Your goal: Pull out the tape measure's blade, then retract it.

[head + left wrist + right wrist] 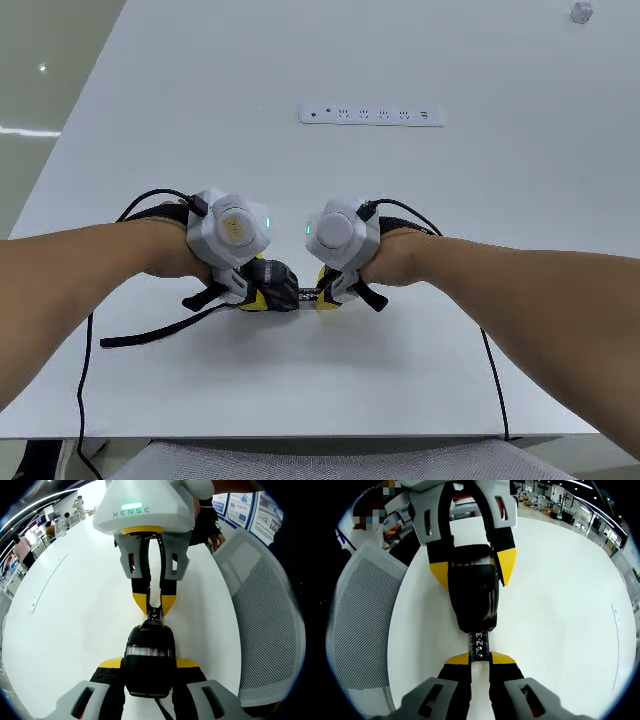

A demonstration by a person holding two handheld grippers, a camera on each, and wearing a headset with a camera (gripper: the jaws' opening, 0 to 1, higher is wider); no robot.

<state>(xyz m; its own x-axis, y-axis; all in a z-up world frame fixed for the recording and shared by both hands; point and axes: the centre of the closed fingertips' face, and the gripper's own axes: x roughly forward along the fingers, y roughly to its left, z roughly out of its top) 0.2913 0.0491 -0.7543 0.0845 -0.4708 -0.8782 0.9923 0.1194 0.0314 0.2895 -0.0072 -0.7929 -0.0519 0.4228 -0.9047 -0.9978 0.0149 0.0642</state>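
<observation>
Gripping tape measure point(472, 595) body in left gripper point(149, 662), jaws closed snug on it, just over table point(400, 60). Pinching blade point(479, 647) tip in right gripper point(480, 659), jaws nearly together. Showing only first few marks out: looking like pull just beginning, retraction pending.

Near the front edge of your white rectangular tabletop point(480, 170), your left gripper point(256, 292) grips the black-and-yellow plastic tape measure case point(274, 284). Your right gripper point(328, 290), just right of it and facing it, pinches the short metal blade point(479, 647). The white plastic power strip point(371, 115) lies well behind them, and the grey mesh chair point(330, 462) stands before the table.
</observation>
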